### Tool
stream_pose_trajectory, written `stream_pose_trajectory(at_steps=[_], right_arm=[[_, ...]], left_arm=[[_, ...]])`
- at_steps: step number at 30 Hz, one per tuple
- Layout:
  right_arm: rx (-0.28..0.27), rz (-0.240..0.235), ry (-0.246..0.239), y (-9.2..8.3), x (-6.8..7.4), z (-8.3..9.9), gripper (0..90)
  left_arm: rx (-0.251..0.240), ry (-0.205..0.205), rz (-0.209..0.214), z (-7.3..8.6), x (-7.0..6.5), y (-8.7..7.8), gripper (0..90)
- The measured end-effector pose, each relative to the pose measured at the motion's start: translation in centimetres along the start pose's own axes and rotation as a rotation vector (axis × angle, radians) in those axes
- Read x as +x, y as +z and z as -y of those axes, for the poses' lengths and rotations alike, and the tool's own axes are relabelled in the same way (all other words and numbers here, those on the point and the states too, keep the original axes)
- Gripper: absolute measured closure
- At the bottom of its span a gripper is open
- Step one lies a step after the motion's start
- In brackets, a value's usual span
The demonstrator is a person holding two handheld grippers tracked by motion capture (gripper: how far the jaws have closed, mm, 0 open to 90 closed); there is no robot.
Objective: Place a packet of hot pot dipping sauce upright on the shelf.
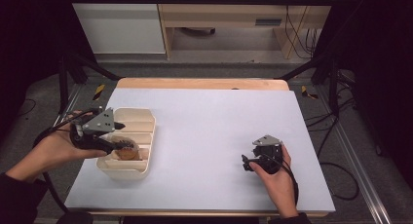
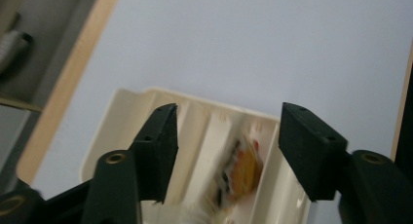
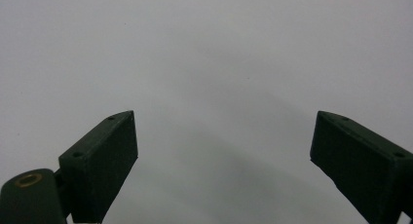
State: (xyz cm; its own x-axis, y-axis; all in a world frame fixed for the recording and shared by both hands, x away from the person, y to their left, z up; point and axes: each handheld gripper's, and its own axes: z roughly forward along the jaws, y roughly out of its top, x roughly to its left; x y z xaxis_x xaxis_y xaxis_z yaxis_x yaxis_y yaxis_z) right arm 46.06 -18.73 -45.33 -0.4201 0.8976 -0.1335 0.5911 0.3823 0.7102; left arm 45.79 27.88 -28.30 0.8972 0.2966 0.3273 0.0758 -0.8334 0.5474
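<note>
I see two claws over one desk (image 1: 209, 131), its top covered in a smooth, matte pale-grey sheet with a strip of light wood showing along the far edge. Near the desk's left edge sits one cream plastic tray (image 1: 146, 121), a rounded-corner rectangle split by straight ribs into narrow compartments. My left claw (image 1: 118, 135) hangs over that tray, and its two black, blocky jaws stand apart with nothing pressed between them. Below the gap, in the left gripper view, one small packet (image 2: 242, 169), orange and yellow with dark markings and a glossy look, lies in a compartment of the tray (image 2: 126, 107); the blur keeps me from reading it. In the high view the same thing appears as a brown shape in the tray's near half. My right claw (image 1: 246, 161) rests low near the desk's right front corner, well apart from the tray. Its right gripper view shows two wedge-shaped black jaws spread wide over bare grey sheet, empty.
</note>
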Motion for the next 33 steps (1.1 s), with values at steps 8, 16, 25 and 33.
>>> stream_pose_trajectory(at_steps=[8, 16, 25, 33], right_arm=[[-0.006, 0.005, 0.008, -0.1, 0.0, 0.0, 9.8], [-0.023, 0.017, 0.015, -0.3, -0.2, 0.0, 8.3], [-0.031, 0.012, 0.014, -0.5, 0.1, 0.0, 8.4], [-0.041, 0.017, -0.005, -0.9, 0.7, 0.2, 8.3]], left_arm=[[-0.124, -0.059, -0.044, -3.1, -3.4, 1.8, 22.8], [-0.202, -0.138, -0.009, -5.3, -6.9, 8.5, 14.4], [-0.206, -0.195, 0.075, -6.3, -9.7, 16.1, 12.4], [-0.233, -0.355, 0.055, -3.8, -10.7, 18.5, 11.7]])
